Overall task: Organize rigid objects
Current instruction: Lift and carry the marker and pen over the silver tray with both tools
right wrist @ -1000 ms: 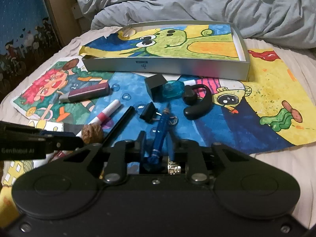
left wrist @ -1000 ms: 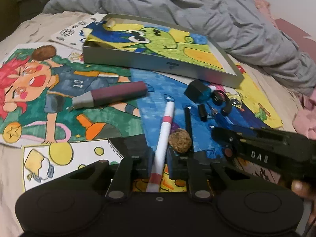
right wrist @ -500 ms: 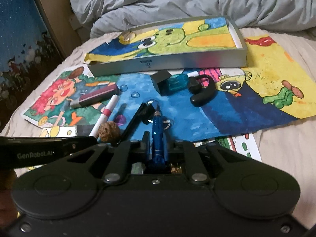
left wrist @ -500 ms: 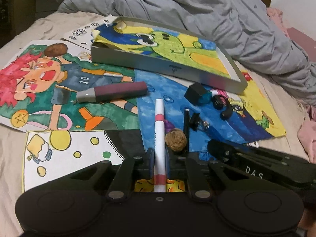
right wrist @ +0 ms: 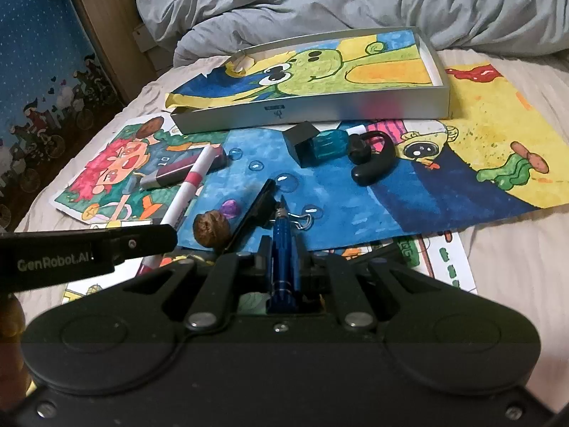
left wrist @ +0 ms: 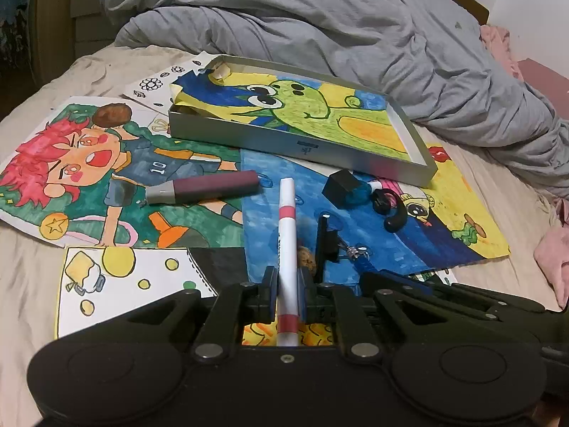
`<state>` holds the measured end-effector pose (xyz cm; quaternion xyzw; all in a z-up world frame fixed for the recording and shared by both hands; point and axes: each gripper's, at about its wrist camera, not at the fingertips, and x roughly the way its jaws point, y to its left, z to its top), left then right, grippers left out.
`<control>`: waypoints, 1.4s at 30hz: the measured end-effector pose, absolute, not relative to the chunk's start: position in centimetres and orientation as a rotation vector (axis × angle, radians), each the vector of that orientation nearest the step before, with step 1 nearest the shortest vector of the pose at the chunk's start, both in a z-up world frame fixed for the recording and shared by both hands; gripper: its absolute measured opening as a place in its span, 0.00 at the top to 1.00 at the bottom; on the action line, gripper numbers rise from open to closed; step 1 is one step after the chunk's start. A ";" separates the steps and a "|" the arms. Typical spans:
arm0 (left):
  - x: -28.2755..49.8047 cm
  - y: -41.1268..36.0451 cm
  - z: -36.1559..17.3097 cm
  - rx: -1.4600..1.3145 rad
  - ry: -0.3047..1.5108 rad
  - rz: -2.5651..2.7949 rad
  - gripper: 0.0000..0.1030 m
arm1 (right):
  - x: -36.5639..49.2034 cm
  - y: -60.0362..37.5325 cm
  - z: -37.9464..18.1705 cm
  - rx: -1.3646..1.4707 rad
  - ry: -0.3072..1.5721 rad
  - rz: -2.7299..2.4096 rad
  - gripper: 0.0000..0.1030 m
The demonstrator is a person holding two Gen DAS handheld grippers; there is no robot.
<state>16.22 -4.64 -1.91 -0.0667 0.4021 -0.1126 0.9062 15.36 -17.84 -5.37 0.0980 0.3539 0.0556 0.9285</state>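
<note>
My left gripper point(left wrist: 287, 286) is shut on a white marker with red bands point(left wrist: 286, 235) and holds it above the drawings. My right gripper point(right wrist: 282, 259) is shut on a blue metal pen point(right wrist: 282, 245), also lifted. A shallow silver tray point(left wrist: 306, 147) lined with a green frog drawing sits ahead, seen too in the right wrist view point(right wrist: 320, 110). On the blue drawing lie a walnut point(right wrist: 210, 227), a black pen point(right wrist: 254, 213), a binder clip point(right wrist: 302, 219), a teal bottle with black cap point(right wrist: 316, 144) and a black earpiece point(right wrist: 371, 158). A maroon tool point(left wrist: 206, 188) lies to the left.
Coloured drawings point(left wrist: 89, 170) cover the bed sheet. A rumpled grey duvet point(left wrist: 355, 35) lies behind the tray. A pink cloth point(left wrist: 554, 249) sits at the right edge. A blue wall and wooden frame point(right wrist: 53, 53) stand to the left.
Both grippers closed on their pens and lifted them off the drawings. The marker now points straight ahead between the left fingers. Both views have risen and pulled back.
</note>
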 end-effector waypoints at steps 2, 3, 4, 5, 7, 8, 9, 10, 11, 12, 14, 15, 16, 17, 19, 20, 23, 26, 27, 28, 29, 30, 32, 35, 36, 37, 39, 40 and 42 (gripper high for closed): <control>16.1 -4.8 -1.9 -0.133 0.830 -0.230 0.89 | 15.6 -18.0 -5.5 0.217 0.727 0.113 0.95; 16.1 -4.8 -1.9 -0.132 0.831 -0.228 0.89 | 15.8 -18.1 -5.7 0.227 0.736 0.116 0.94; 16.0 -4.9 -1.9 -0.131 0.832 -0.227 0.89 | 16.0 -18.2 -5.8 0.243 0.740 0.117 0.94; 16.0 -4.9 -1.9 -0.130 0.833 -0.225 0.89 | 16.2 -18.3 -6.0 0.250 0.743 0.115 0.93; 16.0 -4.9 -2.1 -0.130 0.836 -0.225 0.89 | 16.5 -18.1 -6.2 0.231 0.745 0.116 0.93; 16.0 -4.9 -2.2 -0.130 0.838 -0.224 0.89 | 16.6 -18.0 -6.2 0.219 0.745 0.117 0.93; 16.0 -4.9 -2.3 -0.128 0.840 -0.223 0.89 | 16.6 -17.7 -6.3 0.202 0.747 0.117 0.93; 16.0 -4.9 -2.3 -0.127 0.841 -0.223 0.89 | 16.7 -17.4 -6.3 0.182 0.749 0.117 0.93; 16.0 -4.9 -2.4 -0.126 0.842 -0.223 0.89 | 16.8 -17.2 -6.3 0.159 0.749 0.118 0.93; 16.0 -4.9 -2.4 -0.127 0.842 -0.222 0.89 | 16.7 -16.9 -6.3 0.135 0.747 0.115 0.94; 16.0 -4.9 -2.3 -0.129 0.839 -0.221 0.89 | 16.5 -16.2 -6.2 0.102 0.736 0.110 0.95; 16.0 -4.9 -2.3 -0.130 0.838 -0.221 0.89 | 16.3 -16.1 -6.1 0.098 0.728 0.106 0.95; 16.0 -4.9 -2.3 -0.130 0.837 -0.221 0.89 | 16.1 -16.0 -5.9 0.101 0.720 0.104 0.95; 16.0 -4.9 -2.2 -0.130 0.835 -0.220 0.89 | 15.9 -16.1 -5.7 0.107 0.709 0.100 0.95; 16.0 -4.9 -2.0 -0.131 0.829 -0.219 0.89 | 15.5 -16.4 -5.1 0.117 0.678 0.088 0.95; 15.9 -4.9 -1.9 -0.133 0.826 -0.217 0.89 | 15.2 -16.6 -4.8 0.117 0.663 0.082 0.95; 16.0 -4.8 -1.6 -0.138 0.818 -0.214 0.89 | 14.7 -16.9 -3.9 0.122 0.632 0.068 0.95; 16.0 -4.7 -1.3 -0.141 0.809 -0.211 0.89 | 14.6 -17.2 -3.1 0.123 0.597 0.063 0.95; 16.1 -4.7 -1.2 -0.141 0.805 -0.211 0.89 | 14.5 -17.2 -2.7 0.126 0.581 0.064 0.95; 16.3 -4.8 -1.0 -0.139 0.799 -0.211 0.89 | 14.5 -17.3 -2.3 0.129 0.565 0.063 0.95; 16.5 -4.9 -0.9 -0.140 0.794 -0.212 0.89 | 14.4 -17.5 -1.8 0.132 0.546 0.061 0.95; 16.7 -5.0 -0.6 -0.143 0.788 -0.213 0.89 | 14.5 -17.8 -1.3 0.137 0.526 0.060 0.95; 17.3 -5.2 0.0 -0.146 0.769 -0.214 0.89 | 14.6 -18.6 -0.4 0.156 0.481 0.059 0.95; 18.6 -5.7 0.9 -0.149 0.737 -0.221 0.89 | 15.2 -19.9 1.1 0.167 0.429 0.050 0.95; 19.1 -5.9 1.2 -0.148 0.726 -0.222 0.89 | 15.6 -20.4 1.5 0.172 0.414 0.049 0.95; 19.8 -6.1 1.5 -0.149 0.712 -0.223 0.89 | 15.8 -21.0 1.9 0.174 0.399 0.047 0.95; 21.1 -6.5 2.1 -0.152 0.689 -0.222 0.89 | 17.0 -22.0 2.5 0.167 0.371 0.033 0.95; 21.8 -6.7 2.4 -0.154 0.677 -0.223 0.89 | 17.7 -22.5 2.9 0.171 0.361 0.031 0.95; 23.5 -7.3 3.0 -0.160 0.649 -0.220 0.89 | 19.2 -23.5 3.4 0.175 0.339 0.028 0.95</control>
